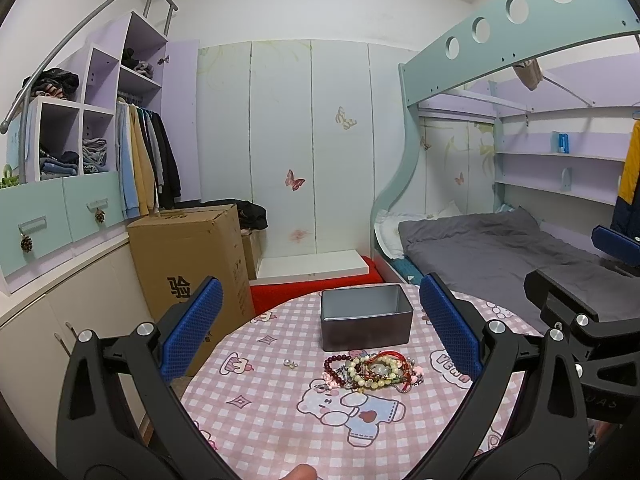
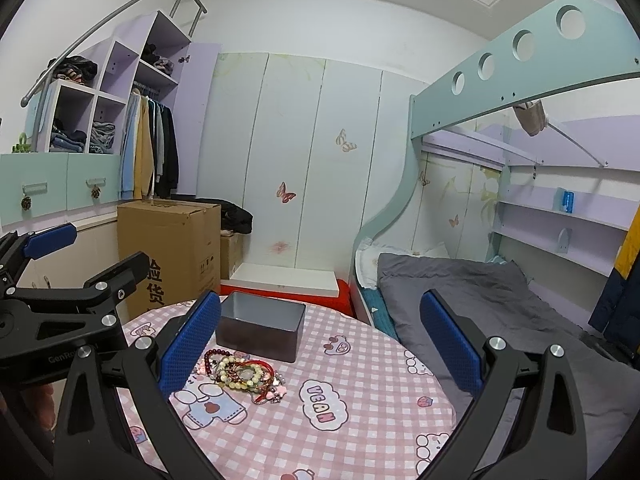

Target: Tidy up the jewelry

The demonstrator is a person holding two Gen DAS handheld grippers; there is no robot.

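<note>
Left gripper [image 1: 320, 328]: I see its jaws spread wide, holding nothing, above the table.
Right gripper [image 2: 320, 340]: jaws wide apart too, nothing between them.
Jewelry [image 1: 374, 372]: a tangled pile of bead bracelets and red cords on the checked tablecloth [image 1: 280, 408], just in front of the box.
Box [image 1: 366, 316]: grey metal, lidless, upright on the table.
Small beads [image 1: 291, 364]: loose, left of the pile.
</note>
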